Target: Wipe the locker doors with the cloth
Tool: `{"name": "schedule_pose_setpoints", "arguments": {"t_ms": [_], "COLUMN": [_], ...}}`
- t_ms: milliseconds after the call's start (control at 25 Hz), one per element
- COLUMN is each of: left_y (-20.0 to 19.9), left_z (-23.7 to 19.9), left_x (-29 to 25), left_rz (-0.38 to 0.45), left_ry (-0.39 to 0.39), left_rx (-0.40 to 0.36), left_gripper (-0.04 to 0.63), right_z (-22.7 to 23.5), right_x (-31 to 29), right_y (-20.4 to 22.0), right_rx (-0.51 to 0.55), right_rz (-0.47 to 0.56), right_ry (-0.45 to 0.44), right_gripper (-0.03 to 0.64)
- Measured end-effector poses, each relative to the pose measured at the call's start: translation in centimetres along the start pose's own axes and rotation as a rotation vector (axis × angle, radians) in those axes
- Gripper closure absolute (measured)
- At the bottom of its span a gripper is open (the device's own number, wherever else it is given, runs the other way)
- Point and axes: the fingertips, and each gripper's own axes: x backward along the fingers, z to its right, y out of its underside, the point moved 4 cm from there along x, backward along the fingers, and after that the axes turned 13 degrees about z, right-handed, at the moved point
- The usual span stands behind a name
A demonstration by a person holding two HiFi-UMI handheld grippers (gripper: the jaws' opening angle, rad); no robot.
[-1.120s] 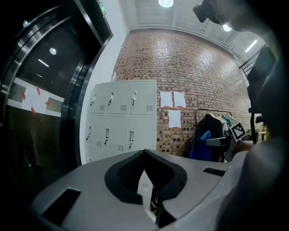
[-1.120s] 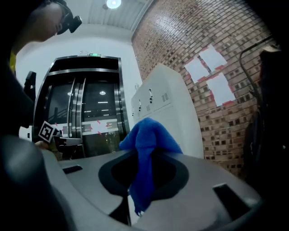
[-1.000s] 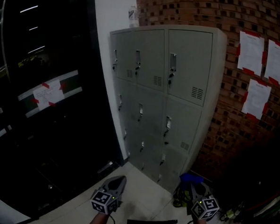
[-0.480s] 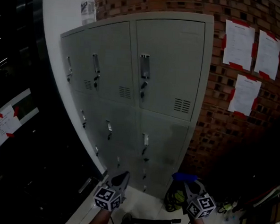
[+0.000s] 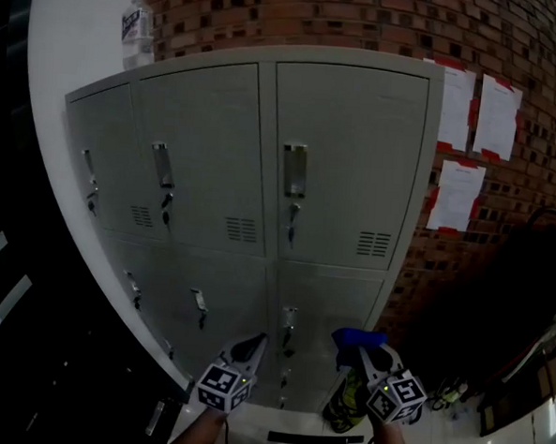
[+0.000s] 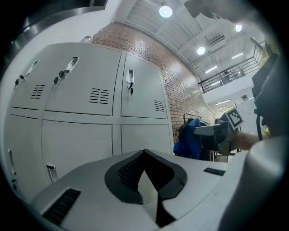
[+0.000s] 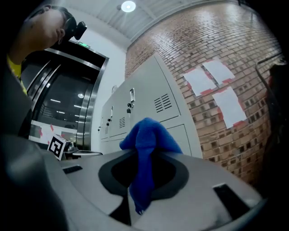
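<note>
A grey metal locker bank with several doors stands against a red brick wall; it also fills the left gripper view and shows in the right gripper view. My right gripper is shut on a blue cloth, which bunches above the jaws and hangs down between them. It is held low, in front of the bottom right door. My left gripper is shut with nothing in it, low before the bottom middle doors. The cloth shows at the left gripper view's right.
A water bottle stands on top of the locker at the left. White papers are taped to the brick wall right of it. A yellow-green bag lies on the floor by the locker's foot. Dark glass panels are at the left.
The view has swung and closed in on the locker, which now looms larger and squarer ahead. Both grippers have risen slightly toward the bottom doors, the cloth still held.
</note>
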Motion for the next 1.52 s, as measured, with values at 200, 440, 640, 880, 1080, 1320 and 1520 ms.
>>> {"name": "schedule_pose_setpoints", "arguments": {"t_ms": [200,440,640,880,1080,1320,1520], "left_y": [0.3,-0.3,-1.8,-2.4,-1.3,-2.2,-1.9], "left_z": [-1.9,-1.7,-1.0,0.4,0.3,-0.8,-1.7], "left_x": [0.6,0.0,-1.6,-1.8,-2.1,-1.4,0.1], "left_rz": [0.008,0.026,0.064,0.076,0.039,0.056,0.038], "left_ry": [0.035,0.073,0.119,0.161,0.176,0.145,0.089], "left_rx": [0.029,0.044,0.037,0.045,0.046,0.018,0.027], "left_gripper": [0.594,0.594,0.594,0.594,0.594,0.594,0.594], "right_z": [-1.1,0.3,-1.9,-1.0,-3.5,-10.1,-13.2], "right_x": [-1.6,-6.9,-13.7,-18.3,-21.0,-28.9,-34.0], "right_y": [1.0,-9.5,-24.4,-36.0,-38.7,-38.1,-38.9], "right_rx": [0.001,0.128,0.315,0.372,0.34,0.335,0.372], "right_rz": [-0.013,0.16,0.324,0.374,0.39,0.311,0.24], "right_ry": [0.043,0.012,-0.065,-0.01,-0.062,-0.179,-0.194], "right_gripper": [0.551,0.551,0.551,0.551,0.551,0.551,0.551]}}
